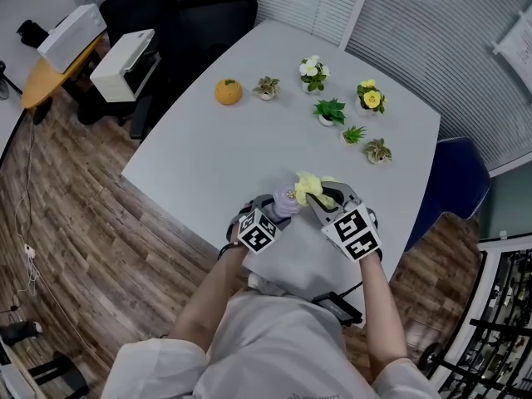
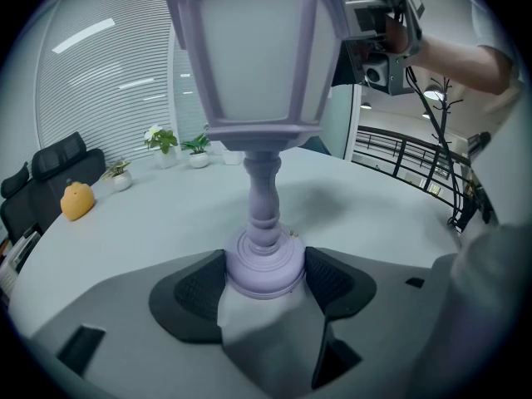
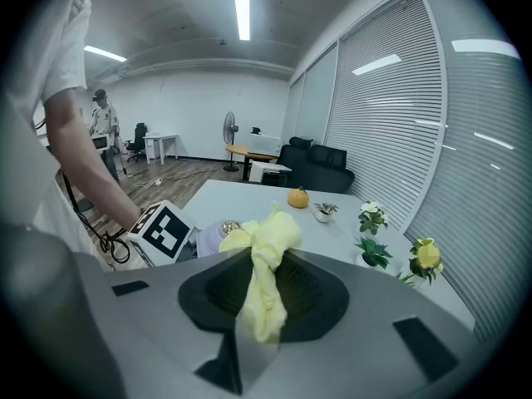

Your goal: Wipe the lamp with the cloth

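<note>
Grey table point(image 1: 208, 148), lamp point(image 1: 287, 203) close to near edge

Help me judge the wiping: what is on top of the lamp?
The yellow cloth, shut in the right gripper, bunches beside the roof of the lamp, not over it; the small metal knob there shows bare. The cloth hides whether they touch.

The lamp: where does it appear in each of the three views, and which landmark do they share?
Head view: lamp low centre, beside the yellow cloth.
Left gripper view: centre, upright, base low in the picture.
Right gripper view: only its top, left of centre, behind the cloth.
Shared landmark: the orange fruit.
</note>
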`<state>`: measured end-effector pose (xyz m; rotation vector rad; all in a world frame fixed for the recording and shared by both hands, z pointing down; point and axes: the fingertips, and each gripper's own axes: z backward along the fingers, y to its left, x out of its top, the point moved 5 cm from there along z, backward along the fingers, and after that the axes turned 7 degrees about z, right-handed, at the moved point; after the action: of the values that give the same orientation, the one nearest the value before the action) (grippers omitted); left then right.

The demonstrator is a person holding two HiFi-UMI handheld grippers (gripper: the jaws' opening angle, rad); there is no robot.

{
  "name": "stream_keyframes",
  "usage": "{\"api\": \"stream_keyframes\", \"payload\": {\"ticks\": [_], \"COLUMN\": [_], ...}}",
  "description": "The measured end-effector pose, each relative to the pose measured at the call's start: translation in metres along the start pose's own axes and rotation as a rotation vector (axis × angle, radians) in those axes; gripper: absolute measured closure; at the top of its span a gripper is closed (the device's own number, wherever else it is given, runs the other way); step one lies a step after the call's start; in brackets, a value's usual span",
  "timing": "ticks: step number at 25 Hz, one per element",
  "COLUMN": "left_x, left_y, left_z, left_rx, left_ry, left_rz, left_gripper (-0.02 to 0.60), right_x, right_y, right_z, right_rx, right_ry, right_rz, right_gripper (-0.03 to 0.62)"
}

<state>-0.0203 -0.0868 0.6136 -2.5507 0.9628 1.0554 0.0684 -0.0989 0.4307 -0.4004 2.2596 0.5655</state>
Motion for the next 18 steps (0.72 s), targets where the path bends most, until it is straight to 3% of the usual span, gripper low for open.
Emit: {"api": "stream_keyframes", "payload": {"ticks": [8,18], "left_x": [0.000,-0.001], "left_y": [-0.001,0.001], "left_z": [0.000,0.001], "left_rx": [-0.004,-0.003], "left_ry": [-0.001,0.001], "left_rz": [0.000,0.001], "left_gripper": [0.268,0.268], "right_x": [0.003,0.018], "right_y": [-0.006,-0.015], "right_z": [-0.011,-0.029], "right_rx": [0.017,0.105], "right_ry": [0.015,0.046], "right_rz": [0.035,0.125], "right_gripper": [0.511,0.513]}}
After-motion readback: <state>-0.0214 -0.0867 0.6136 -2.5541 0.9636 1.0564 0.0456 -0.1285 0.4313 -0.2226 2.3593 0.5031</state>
